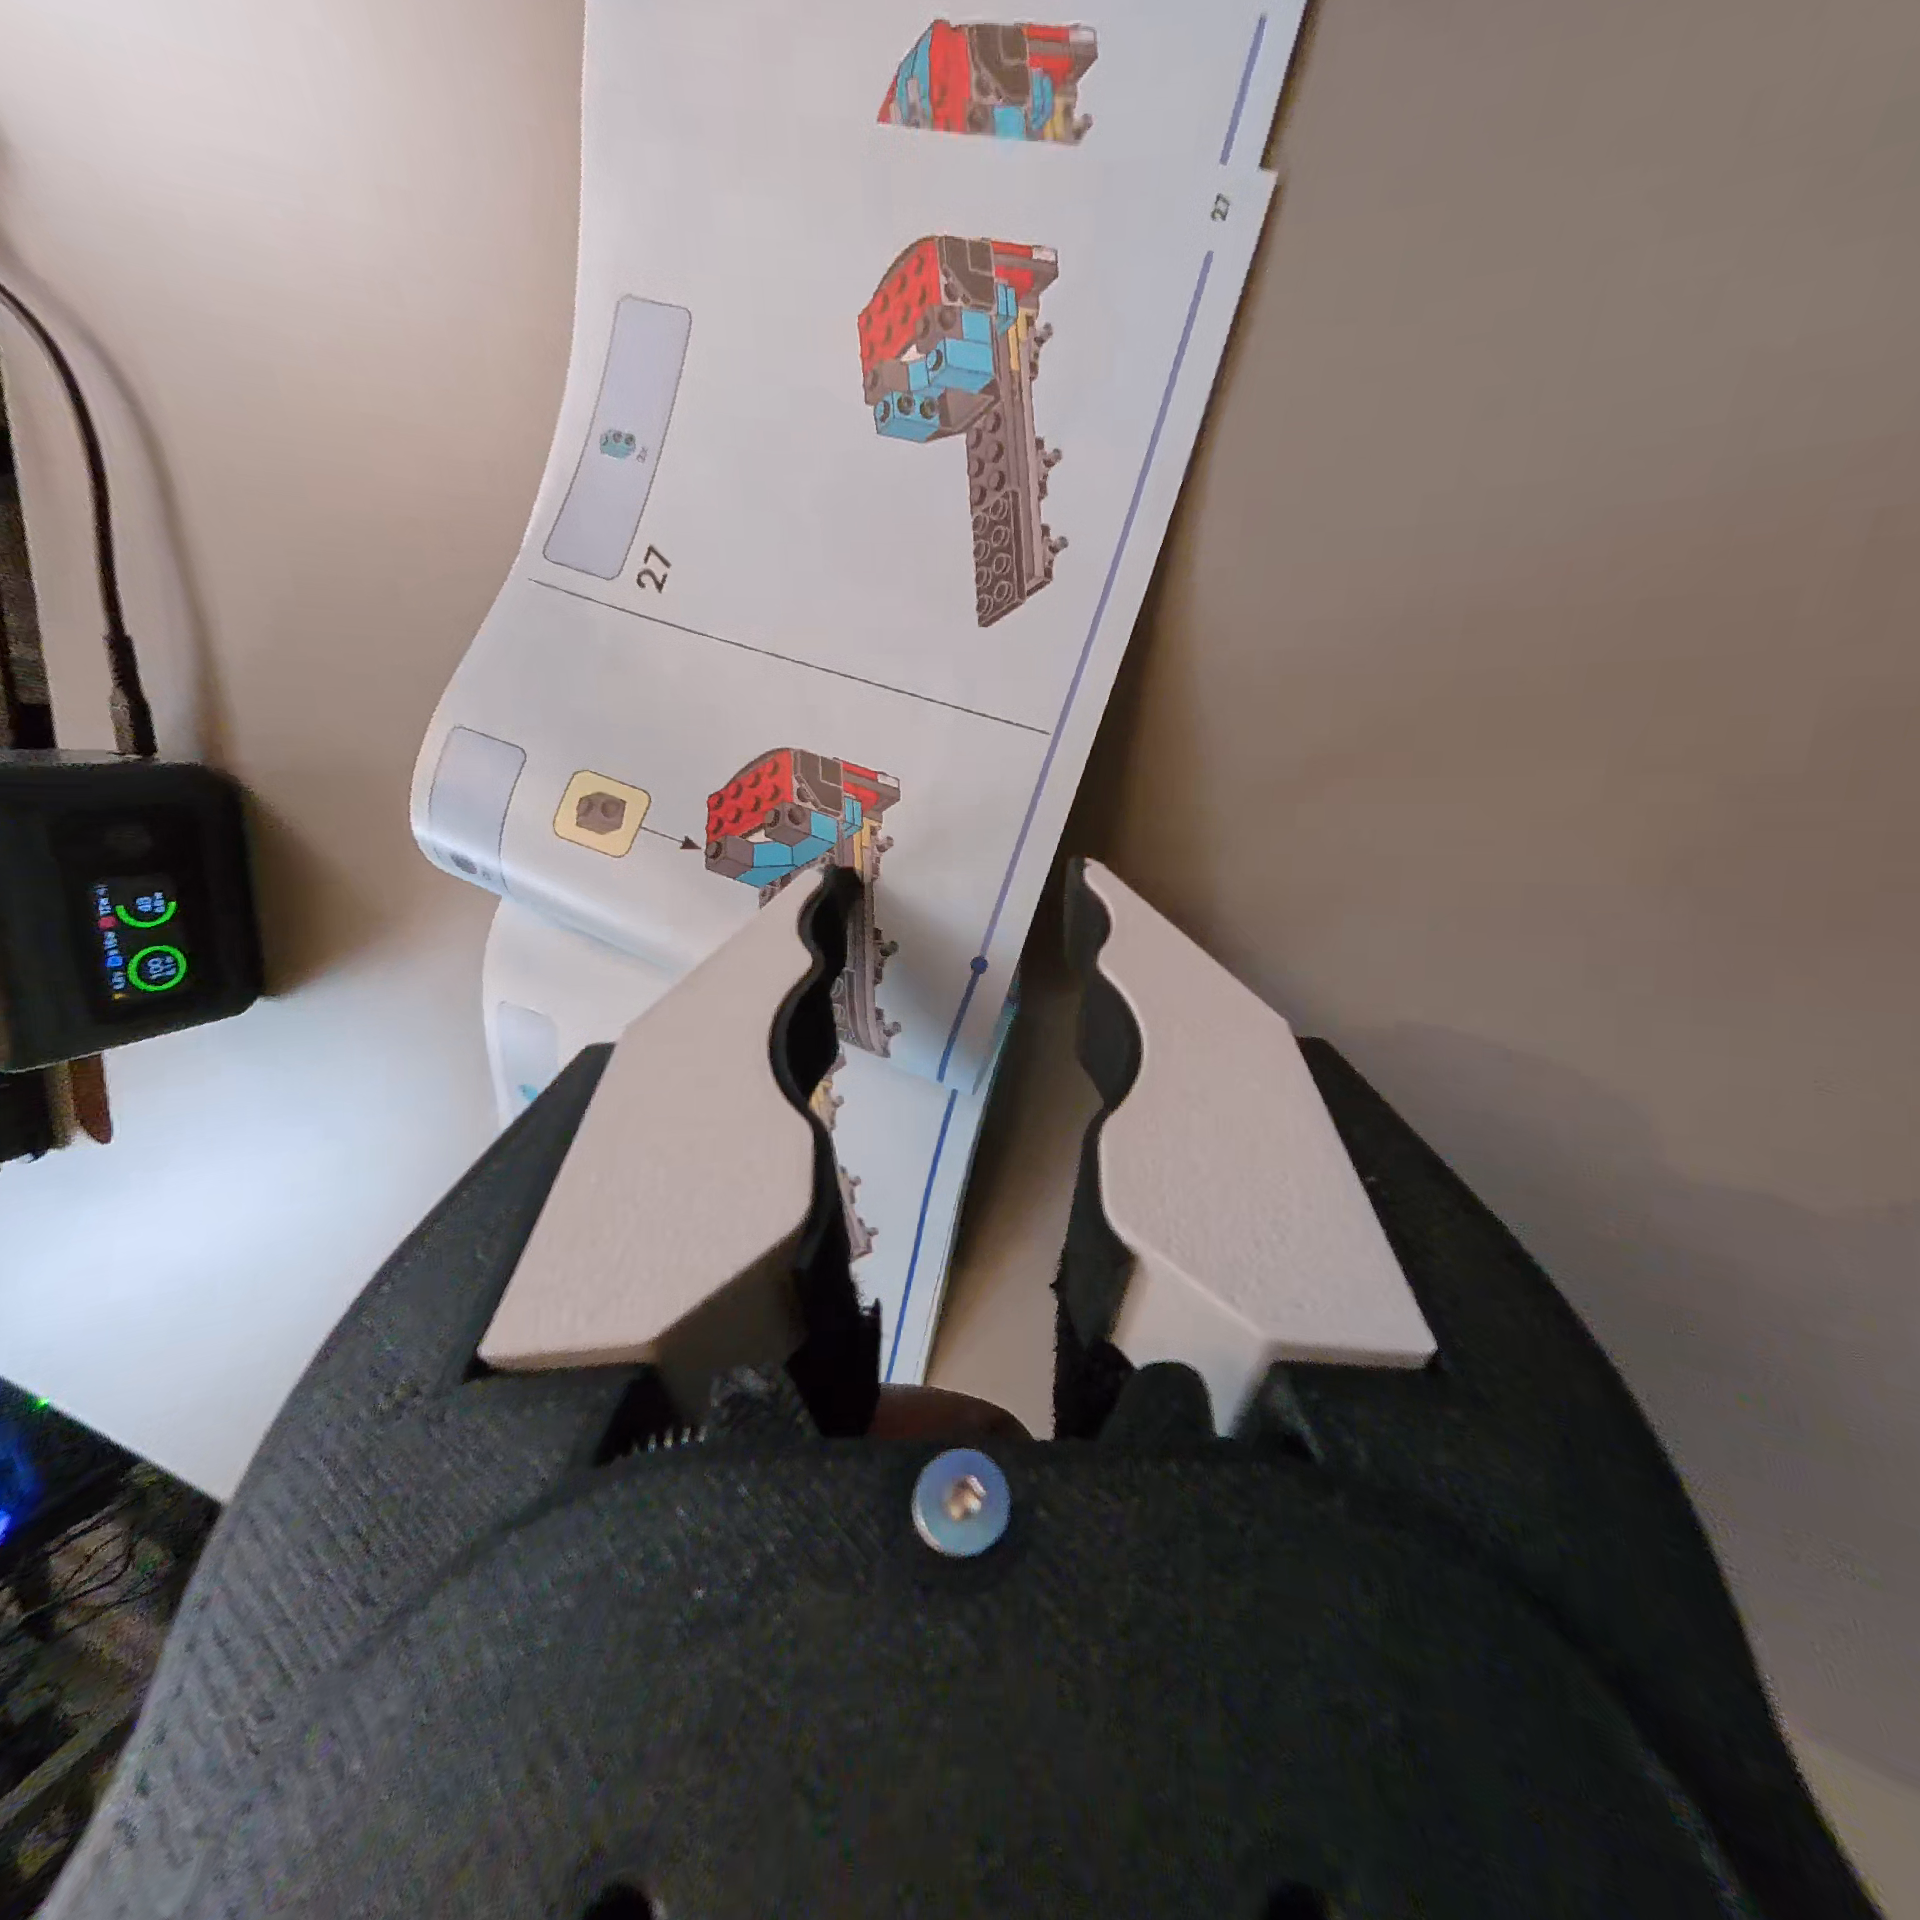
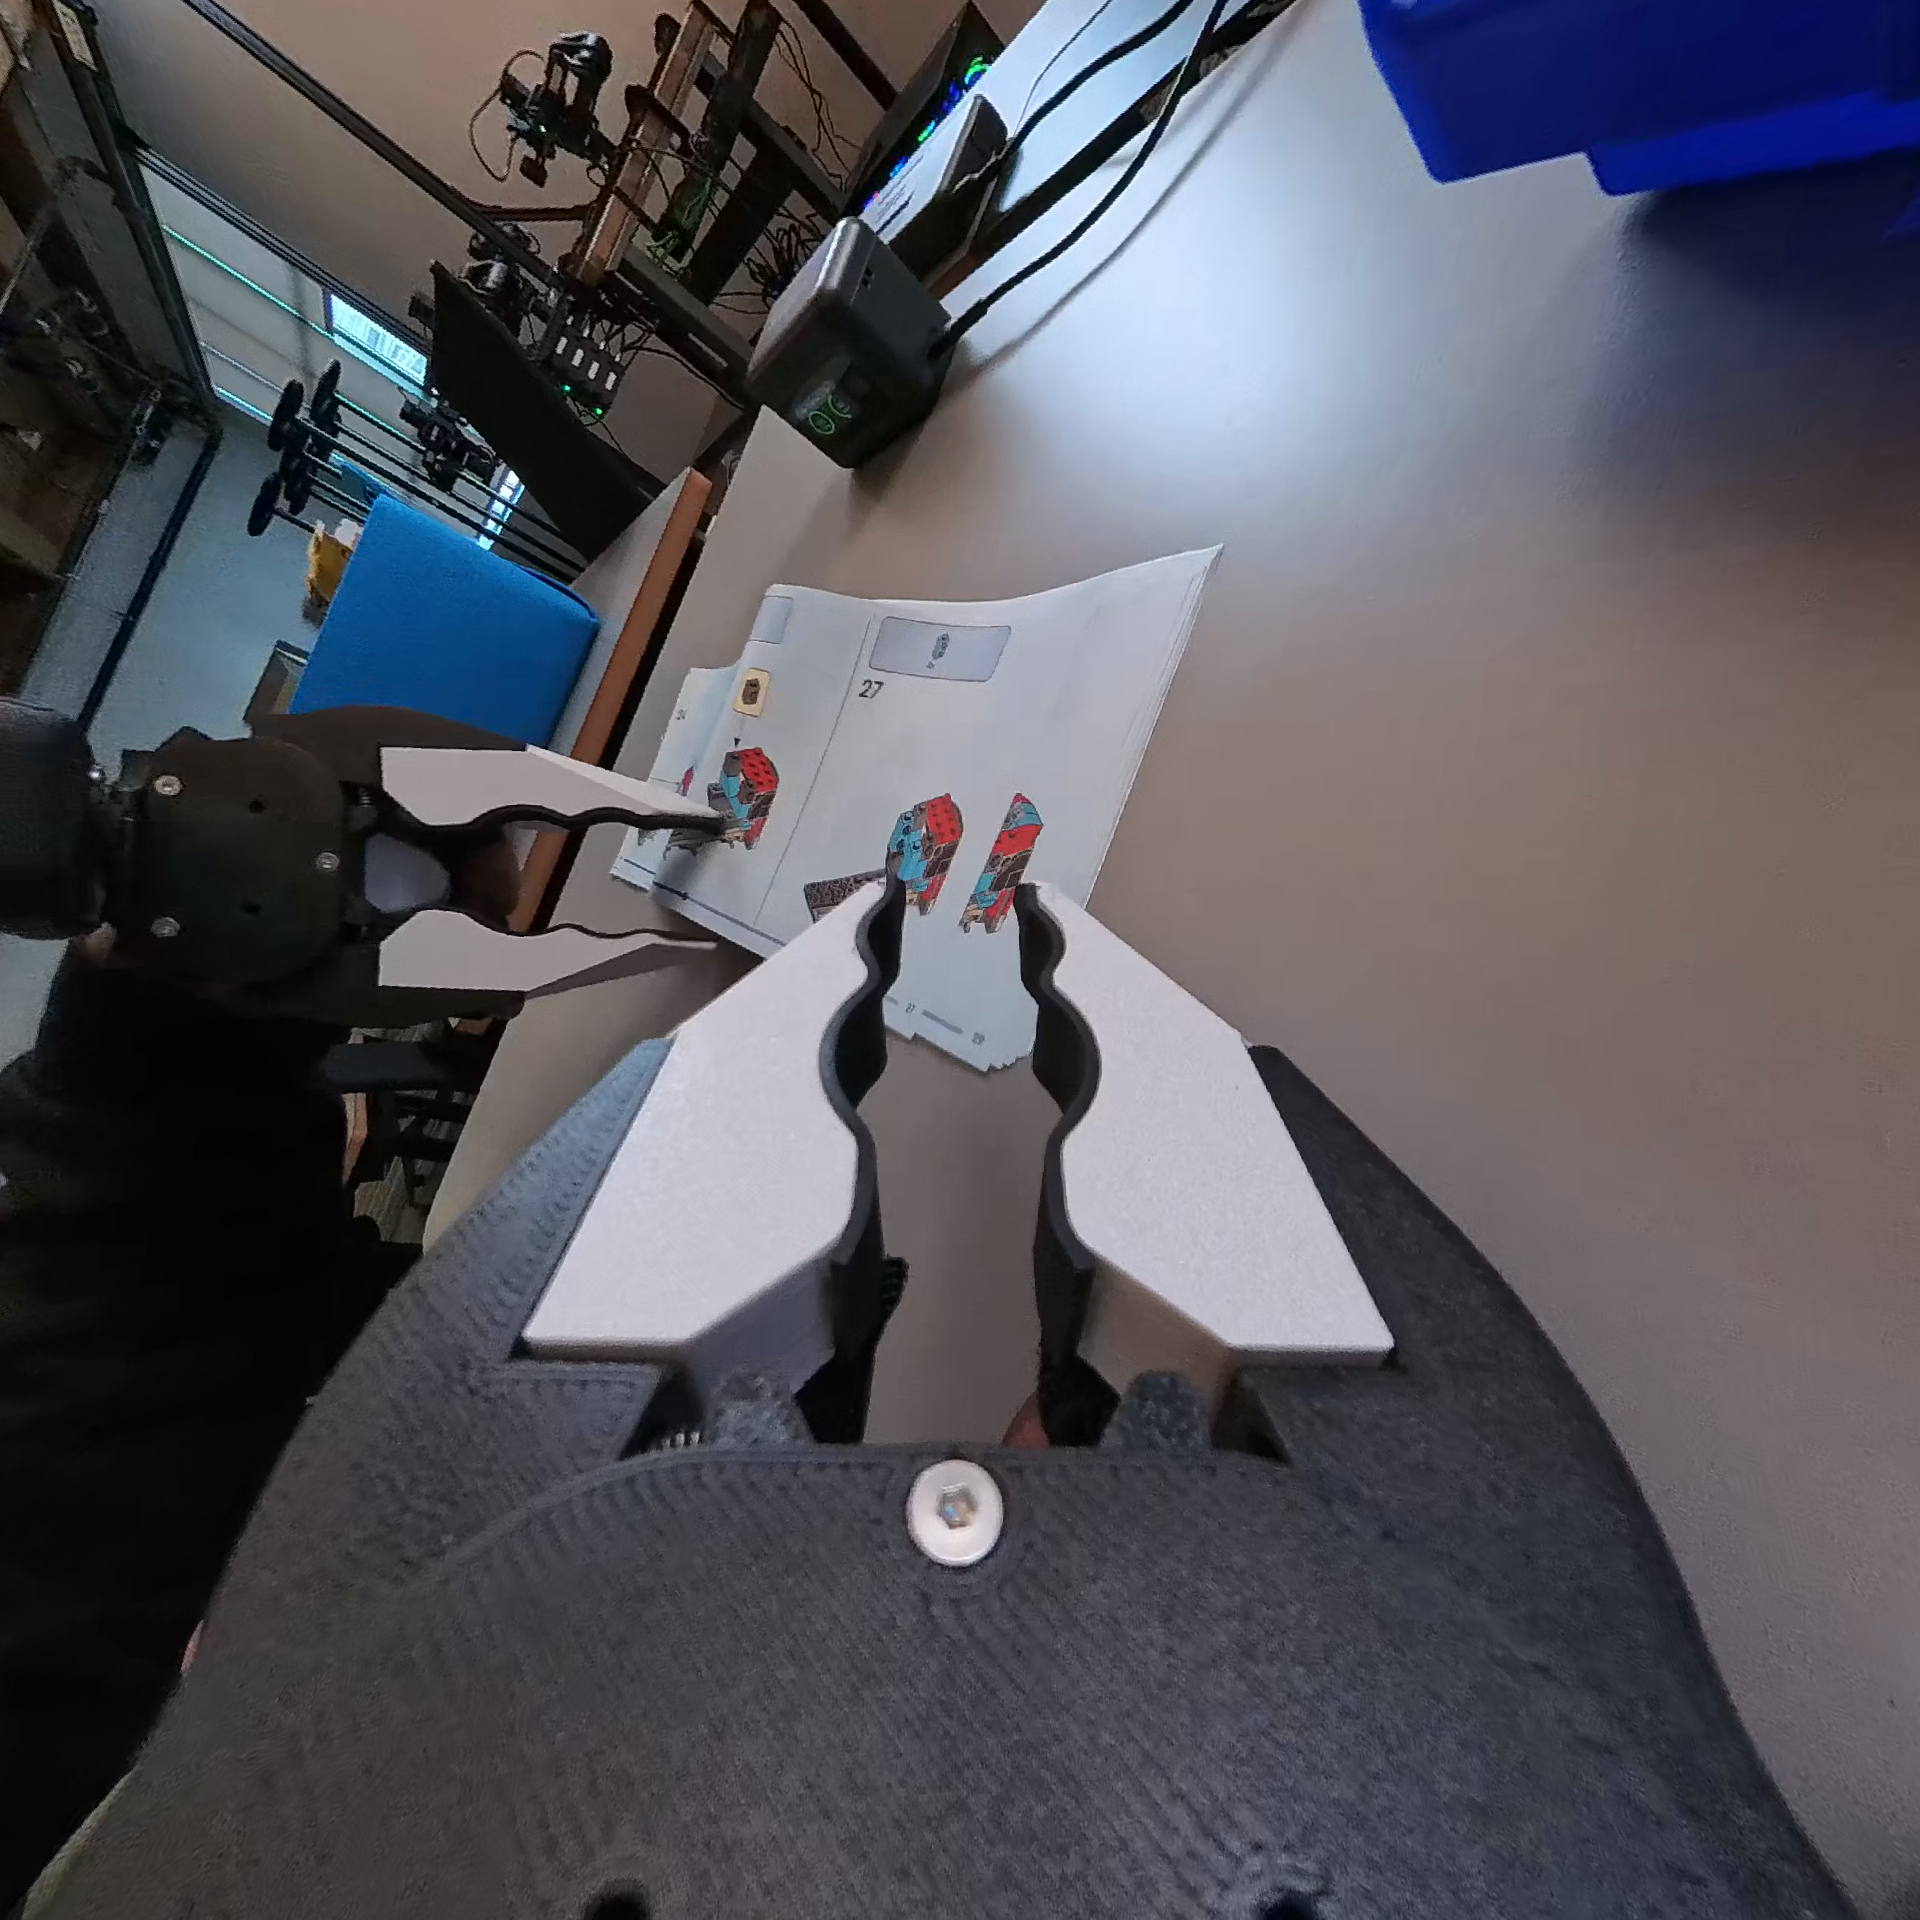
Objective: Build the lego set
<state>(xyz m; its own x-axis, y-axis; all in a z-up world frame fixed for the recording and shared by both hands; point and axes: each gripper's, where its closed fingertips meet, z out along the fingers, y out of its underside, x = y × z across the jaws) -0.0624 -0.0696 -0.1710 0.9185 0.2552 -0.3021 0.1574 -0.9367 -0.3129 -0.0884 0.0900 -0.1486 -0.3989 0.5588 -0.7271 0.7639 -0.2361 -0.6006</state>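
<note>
The open instruction booklet (image 1: 831,436) lies on the beige table (image 1: 1558,623), its pages showing drawings of a red, blue and grey model. My left gripper (image 1: 961,878) is open and empty, with the booklet's page edge running between its white fingers (image 1: 707,1122). In the right wrist view the booklet (image 2: 987,727) lies ahead. My right gripper (image 2: 956,894) is open and empty just short of its near edge. The left gripper (image 2: 717,881) shows at the left, jaws apart at the booklet's left corner. No loose bricks are in view.
A black box with a green-lit display (image 2: 852,353) and cables (image 2: 1081,187) sits farther back on the table (image 2: 1455,727); it also shows in the left wrist view (image 1: 125,904). A blue bin (image 2: 1662,94) is at the far right. The table edge (image 2: 634,644) runs left of the booklet. The left gripper's tips are roughly 15 cm from the right gripper's.
</note>
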